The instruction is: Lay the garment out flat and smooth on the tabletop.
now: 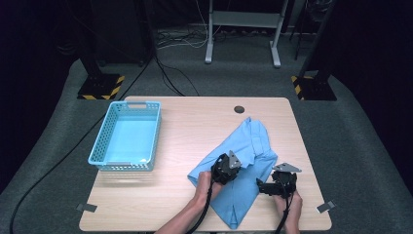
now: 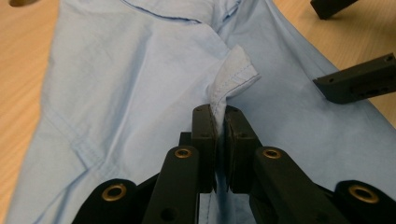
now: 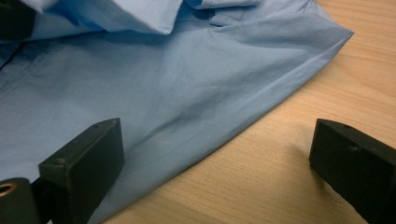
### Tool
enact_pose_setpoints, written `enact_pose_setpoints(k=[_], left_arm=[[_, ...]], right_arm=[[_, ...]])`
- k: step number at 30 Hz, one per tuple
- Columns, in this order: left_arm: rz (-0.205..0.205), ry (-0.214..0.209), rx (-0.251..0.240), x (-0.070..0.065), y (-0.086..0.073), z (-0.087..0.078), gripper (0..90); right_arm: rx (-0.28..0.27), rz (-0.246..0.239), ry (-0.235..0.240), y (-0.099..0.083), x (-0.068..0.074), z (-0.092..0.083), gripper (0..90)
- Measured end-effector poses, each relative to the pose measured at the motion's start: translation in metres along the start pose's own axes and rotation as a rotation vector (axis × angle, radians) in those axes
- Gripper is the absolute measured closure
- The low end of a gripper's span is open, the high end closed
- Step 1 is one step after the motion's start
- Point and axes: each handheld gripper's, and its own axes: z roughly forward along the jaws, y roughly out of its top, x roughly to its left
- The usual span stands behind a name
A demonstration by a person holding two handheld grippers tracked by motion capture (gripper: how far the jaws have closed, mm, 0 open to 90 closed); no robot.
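A light blue shirt (image 1: 248, 146) lies folded on the right half of the wooden table (image 1: 195, 122). Over its middle, my left gripper (image 1: 225, 170) is shut on a raised fold of the shirt's cloth. In the left gripper view the cloth (image 2: 236, 74) sticks up out of the closed left gripper (image 2: 217, 121). My right gripper (image 1: 263, 186) is open at the shirt's near right edge. In the right gripper view the shirt (image 3: 163, 84) has its hem between the wide-apart fingers (image 3: 84, 163) of that gripper (image 3: 219, 158), one over cloth, one over bare wood.
A light blue plastic basket (image 1: 126, 136) stands at the table's left, with nothing in it. A dark cable hole (image 1: 238, 109) sits near the far edge. The right gripper's jaws (image 2: 359, 84) show at the right of the left gripper view.
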Motion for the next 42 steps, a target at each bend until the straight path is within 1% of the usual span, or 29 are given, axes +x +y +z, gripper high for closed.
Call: enact_pose_setpoints(k=[4,5,7,8,9,10,11,14,16,19,23,24,26,28,31,36,40,42], left_arm=[[0.005,0.012,-0.024,0.008,0.004,-0.007,84.4],[0.005,0.012,-0.024,0.008,0.004,-0.007,84.4],[-0.006,0.022,-0.037,0.016,0.009,-0.012,84.4],[-0.006,0.022,-0.037,0.016,0.009,-0.012,84.4],[-0.010,0.029,-0.042,0.020,0.011,-0.014,84.4],[-0.010,0.047,-0.051,0.026,0.015,-0.018,84.4],[-0.012,0.055,-0.056,0.029,0.016,-0.020,84.4],[-0.016,0.065,-0.061,0.035,0.019,-0.024,84.4],[-0.018,0.084,-0.065,0.042,0.020,-0.027,84.5],[-0.033,0.095,-0.070,0.053,0.021,-0.031,84.5],[-0.045,0.118,-0.083,0.063,0.023,-0.035,84.5],[-0.058,0.118,-0.088,0.067,0.023,-0.036,84.5],[-0.079,0.104,-0.091,0.072,0.024,-0.037,84.4],[-0.081,0.114,-0.088,0.078,0.025,-0.038,84.4],[-0.096,0.118,-0.084,0.085,0.026,-0.038,84.4],[-0.108,0.144,-0.087,0.096,0.027,-0.040,84.4],[-0.104,0.170,-0.078,0.103,0.025,-0.040,84.4],[-0.119,0.176,-0.078,0.108,0.023,-0.040,84.4]], right_arm=[[0.000,0.000,-0.001,0.000,0.000,0.000,2.6],[0.000,0.000,-0.001,0.000,0.000,0.000,2.6],[0.000,0.002,-0.002,0.000,0.000,0.000,2.6],[0.000,0.002,-0.002,0.000,0.000,0.000,2.6],[0.000,0.002,-0.002,0.000,0.000,0.000,2.6],[0.000,0.002,-0.002,0.000,0.000,0.000,2.6],[0.000,0.002,-0.002,0.000,0.000,0.000,2.6],[0.000,0.002,-0.003,0.000,0.000,0.000,2.6],[0.000,0.002,-0.003,0.000,0.000,0.000,2.6],[-0.001,0.006,-0.005,0.000,0.000,0.000,2.6],[-0.001,0.007,-0.006,0.000,0.000,0.000,2.6],[-0.002,0.006,-0.006,0.000,0.000,0.000,2.6],[-0.001,0.007,-0.007,0.000,0.000,0.000,2.6],[-0.001,0.008,-0.008,0.000,0.000,0.000,2.6],[0.000,0.009,-0.010,0.000,0.000,0.000,2.6],[-0.001,0.010,-0.011,0.000,0.000,0.000,2.6],[0.000,0.010,-0.012,0.000,0.000,0.000,2.6],[-0.001,0.010,-0.013,0.000,0.000,0.000,2.6]])
